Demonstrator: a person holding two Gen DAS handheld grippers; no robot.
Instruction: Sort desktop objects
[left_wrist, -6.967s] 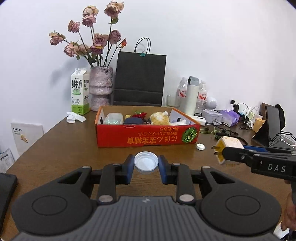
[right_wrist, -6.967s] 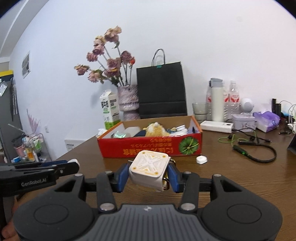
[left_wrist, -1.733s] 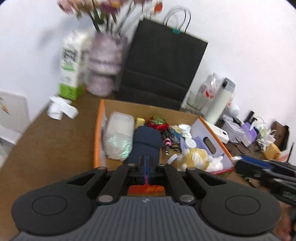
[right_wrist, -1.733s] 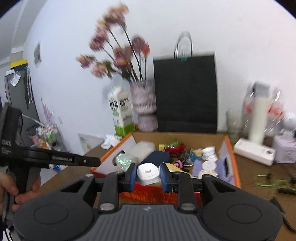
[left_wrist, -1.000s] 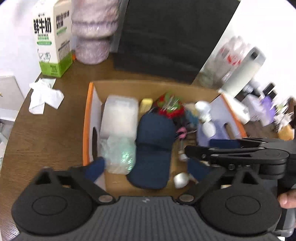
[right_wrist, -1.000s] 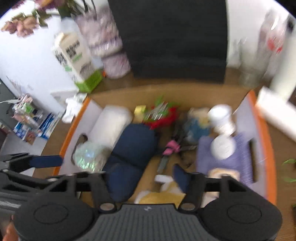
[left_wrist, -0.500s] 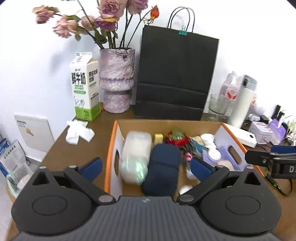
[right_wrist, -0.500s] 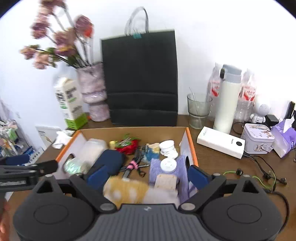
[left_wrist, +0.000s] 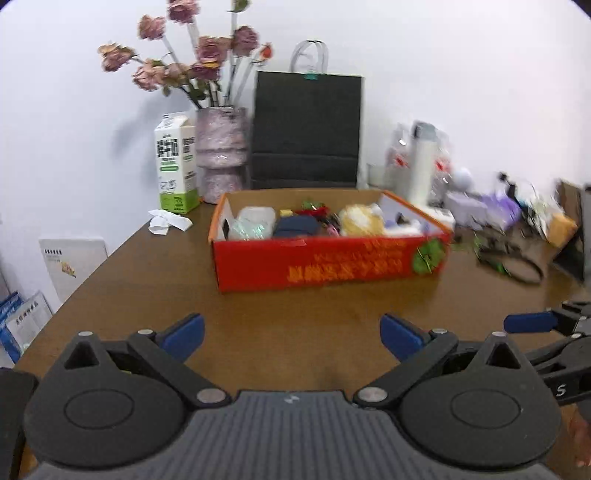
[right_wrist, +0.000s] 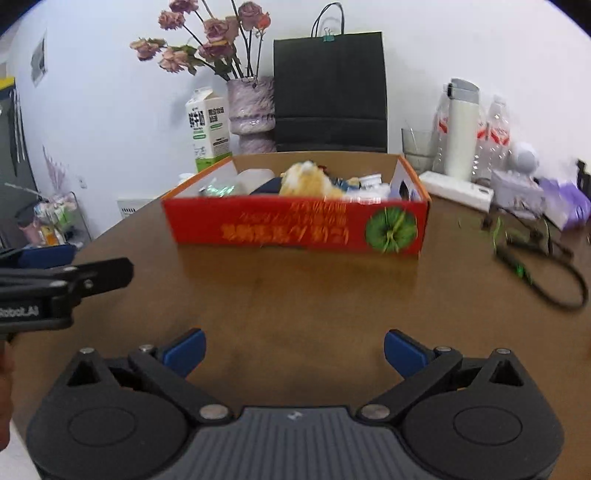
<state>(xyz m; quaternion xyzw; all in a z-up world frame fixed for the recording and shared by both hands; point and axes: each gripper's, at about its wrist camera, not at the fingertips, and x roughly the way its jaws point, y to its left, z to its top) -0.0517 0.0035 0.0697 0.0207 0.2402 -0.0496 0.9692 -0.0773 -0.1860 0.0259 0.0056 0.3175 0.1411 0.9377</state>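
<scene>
You are holding both tongs over the brown wooden surface (left_wrist: 155, 273). The left tongs (left_wrist: 291, 332) are standing wide apart with nothing between their blue pads. The right tongs (right_wrist: 294, 349) are opening, likewise empty. At twelve o'clock from each, well apart, the red cardboard box (right_wrist: 295, 227) is sitting on the surface, holding the sorted things: a yellow plush toy (right_wrist: 308, 182) and a navy pouch (left_wrist: 297, 226).

On the table: 1 red box (right_wrist: 295, 227), 1 milk carton (right_wrist: 208, 127), 1 vase (right_wrist: 251, 114), 1 black bag (right_wrist: 330, 92), 2 grippers.
</scene>
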